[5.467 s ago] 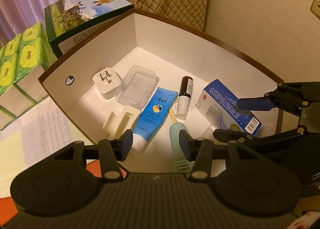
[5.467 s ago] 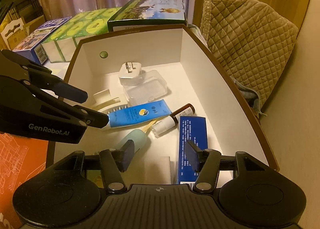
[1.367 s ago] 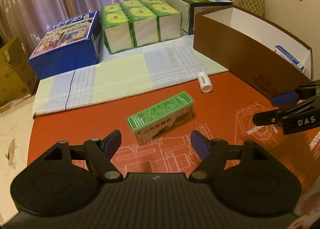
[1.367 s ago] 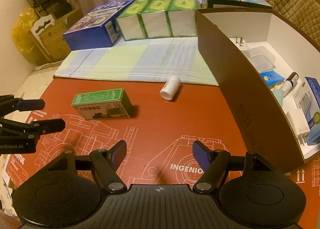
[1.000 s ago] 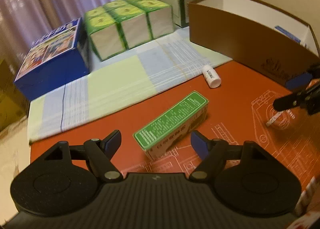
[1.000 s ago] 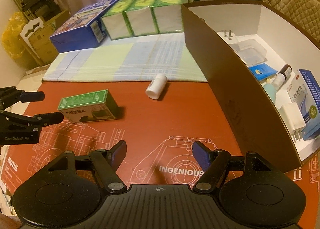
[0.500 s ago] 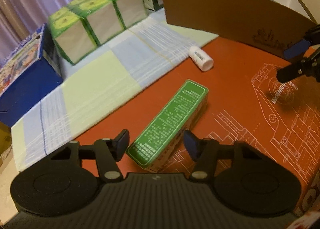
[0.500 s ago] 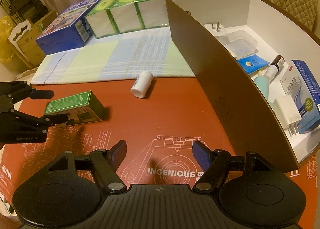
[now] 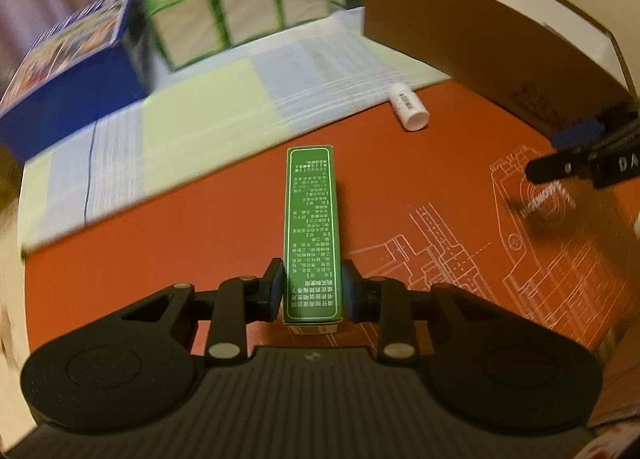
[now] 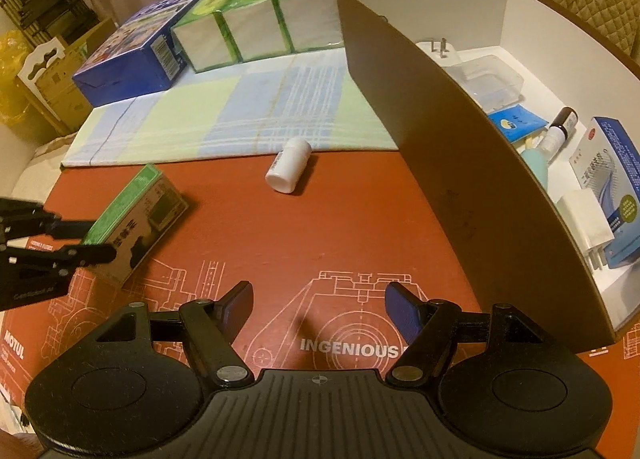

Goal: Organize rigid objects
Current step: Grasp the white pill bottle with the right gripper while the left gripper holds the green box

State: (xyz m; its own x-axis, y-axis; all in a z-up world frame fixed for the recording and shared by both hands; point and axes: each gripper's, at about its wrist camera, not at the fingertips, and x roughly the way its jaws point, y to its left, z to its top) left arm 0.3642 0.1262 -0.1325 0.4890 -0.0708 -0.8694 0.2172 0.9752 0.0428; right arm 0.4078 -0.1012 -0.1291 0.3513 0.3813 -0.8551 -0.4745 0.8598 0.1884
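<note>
While the red mat fills most of my view, I see a white pill bottle lying on its side at the mat's far edge, just touching the checked cloth. Behind the cloth stand the green tissue packs and a blue box. The brown storage box rises along the right, its tall wall standing between the mat and the plug, tube, bottle and blue carton inside.

My left gripper is clamped on the near end of the green carton, pads pressing both long sides; the carton lies on the mat, pointing straight away. My right gripper hangs above bare mat near the box wall, jaws apart with nothing between them.
</note>
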